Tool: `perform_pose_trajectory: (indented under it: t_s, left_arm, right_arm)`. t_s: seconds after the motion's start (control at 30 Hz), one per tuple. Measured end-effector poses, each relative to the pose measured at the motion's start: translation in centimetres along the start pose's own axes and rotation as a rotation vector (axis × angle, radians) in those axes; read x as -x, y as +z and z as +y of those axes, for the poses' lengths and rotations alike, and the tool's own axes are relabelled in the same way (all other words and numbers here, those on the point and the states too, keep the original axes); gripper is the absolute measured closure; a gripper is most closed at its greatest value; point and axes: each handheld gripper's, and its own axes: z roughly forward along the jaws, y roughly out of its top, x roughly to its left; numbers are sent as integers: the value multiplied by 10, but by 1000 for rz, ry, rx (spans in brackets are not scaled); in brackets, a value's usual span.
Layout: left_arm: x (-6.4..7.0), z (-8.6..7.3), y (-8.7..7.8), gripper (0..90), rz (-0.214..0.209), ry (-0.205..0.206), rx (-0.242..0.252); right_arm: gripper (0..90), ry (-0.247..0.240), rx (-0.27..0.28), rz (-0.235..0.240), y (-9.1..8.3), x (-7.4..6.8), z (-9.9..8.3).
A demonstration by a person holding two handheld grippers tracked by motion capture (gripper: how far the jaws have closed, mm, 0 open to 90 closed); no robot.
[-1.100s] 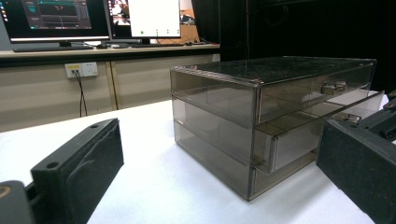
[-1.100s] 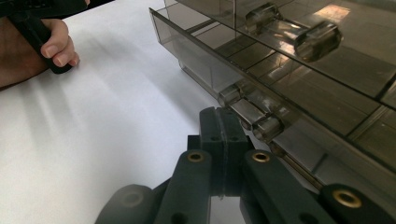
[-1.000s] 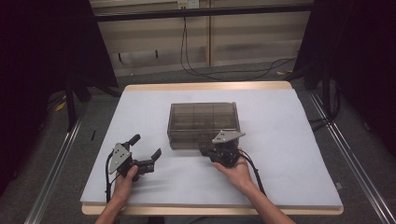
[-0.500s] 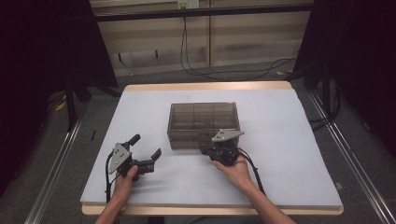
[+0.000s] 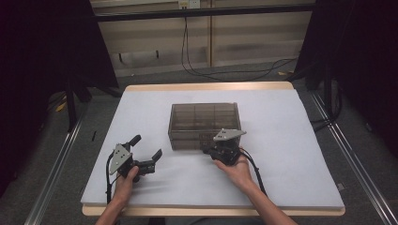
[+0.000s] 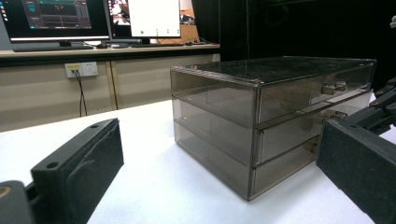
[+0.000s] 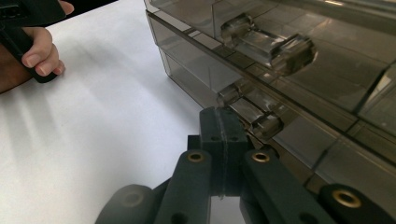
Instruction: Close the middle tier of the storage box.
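A smoky clear drawer cabinet (image 5: pixel 204 123) with three drawers stands mid-table. My right gripper (image 5: pixel 209 149) lies at its front face, held by a hand. In the right gripper view its jaws (image 7: pixel 223 125) are pressed together with nothing between them, their tip against a clear drawer handle (image 7: pixel 252 114). A second clear handle (image 7: pixel 268 43) sits on the drawer above. My left gripper (image 5: pixel 146 146) rests on the table left of the cabinet, jaws wide apart and empty. Seen from the left gripper (image 6: pixel 217 140), the cabinet (image 6: pixel 261 116) stands ahead, apart from both jaws.
The cabinet stands on a white table cover (image 5: pixel 281 154) with open room all around it. A wooden table edge (image 5: pixel 206 86) runs along the back. Cables (image 5: pixel 197 61) lie on the floor beyond. Monitors (image 6: pixel 93 18) sit on a far desk.
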Motion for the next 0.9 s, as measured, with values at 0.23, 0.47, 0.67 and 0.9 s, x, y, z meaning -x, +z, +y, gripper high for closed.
perform_pose_trajectory:
  t_s: [0.23, 0.47, 0.67, 0.9]
  left_arm:
    - [0, 0, 0, 9, -2, -4, 3]
    - [0, 0, 0, 9, 0, 0, 0]
    - [0, 0, 0, 9, -1, -4, 3]
    - [0, 0, 0, 9, 0, -1, 1]
  right_arm:
    - [900, 9, 10, -9, 0, 3, 1]
    - [900, 16, 15, -12, 1, 4, 1]
    - [900, 12, -12, -50, 4, 2, -1]
    - [900, 38, 12, 23, 1, -1, 0]
